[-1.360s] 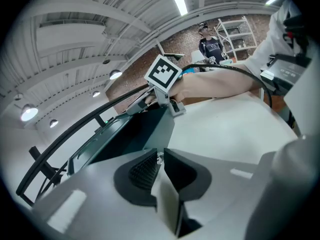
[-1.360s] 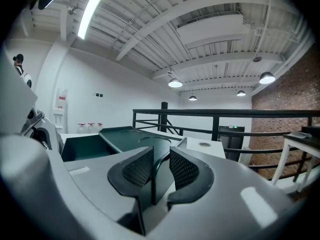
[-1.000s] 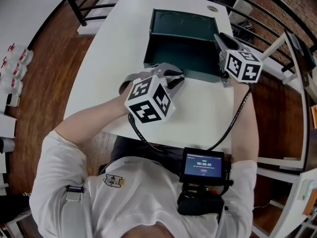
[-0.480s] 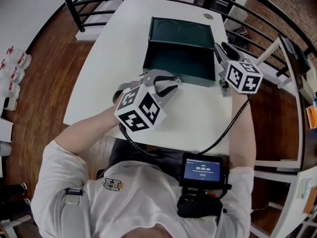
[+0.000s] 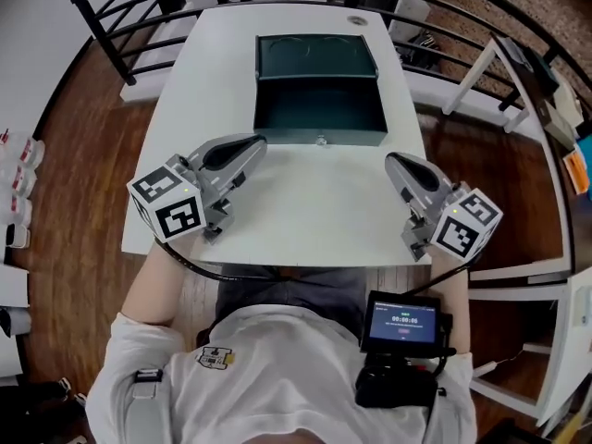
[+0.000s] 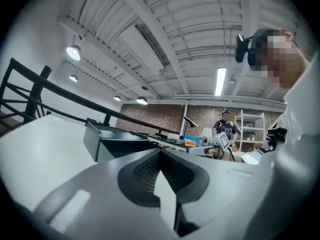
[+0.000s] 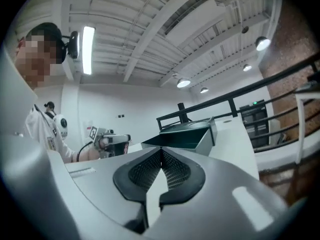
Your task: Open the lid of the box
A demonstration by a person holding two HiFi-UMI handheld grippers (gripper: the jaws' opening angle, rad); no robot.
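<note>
1. Left gripper view shows the left tongs (image 6: 160, 153) pressed together, pad against pad, with nothing between them
2. Right gripper view shows the right tongs (image 7: 161, 156) closed tight in the same way, and empty
3. Seen from the head view, both tongs are over the near half of the white surface (image 5: 305, 202), the left one towards its left edge and the right one towards its right edge, well apart and pointing at the far side
4. Each has its marker block at the person's end: the left cube (image 5: 168, 209) and the right cube (image 5: 470, 225)
5. On the far half of the surface stands the dark green box (image 5: 277, 135), beyond the two tongs and touched by neither
6. Its lid (image 5: 314, 55) is open, swung back on the far side, so the dark inside is exposed; a small knob (image 5: 320, 141) sits at the middle of the front wall
7. Round the far end of the surface runs a black railing (image 5: 120, 7), with wooden floor (image 5: 83, 146) at either side
8. Nearest the camera are the person's white shirt (image 5: 250, 377) and a small lit screen (image 5: 402, 320) at the chest
</note>
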